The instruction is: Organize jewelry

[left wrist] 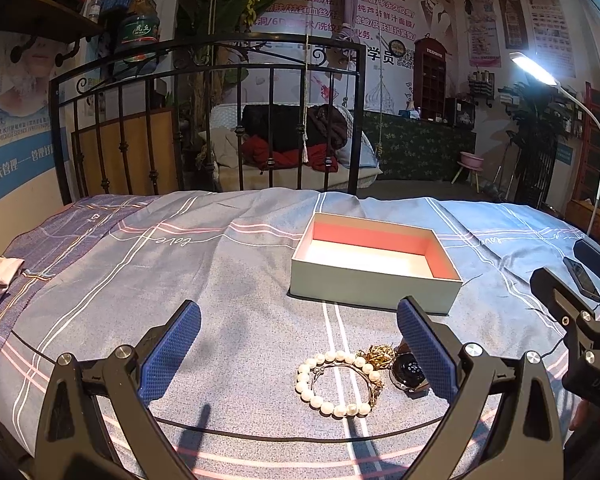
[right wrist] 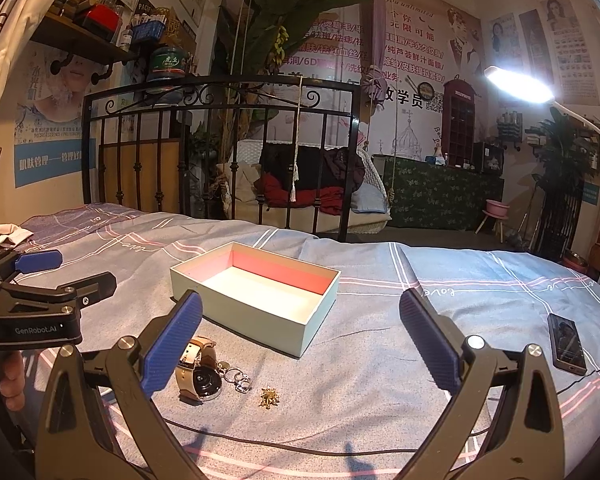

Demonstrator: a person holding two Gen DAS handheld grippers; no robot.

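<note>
Plainly both tongs, left [left wrist: 298,354] and right [right wrist: 300,344], wide; "GenRobot.AI" on left.

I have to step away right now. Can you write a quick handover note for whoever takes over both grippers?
Left gripper: open, empty, above the white pearl bracelet.
Right gripper: open, empty, over the bedspread.
The pale green open cardboard box with pink inner walls holds nothing.
In front of it on the grey checked bedspread lie the bracelet, the round-faced wristwatch with beige strap, the silver rings and the small gold brooch.
Done: nothing. Left: move all pieces into the box.
</note>
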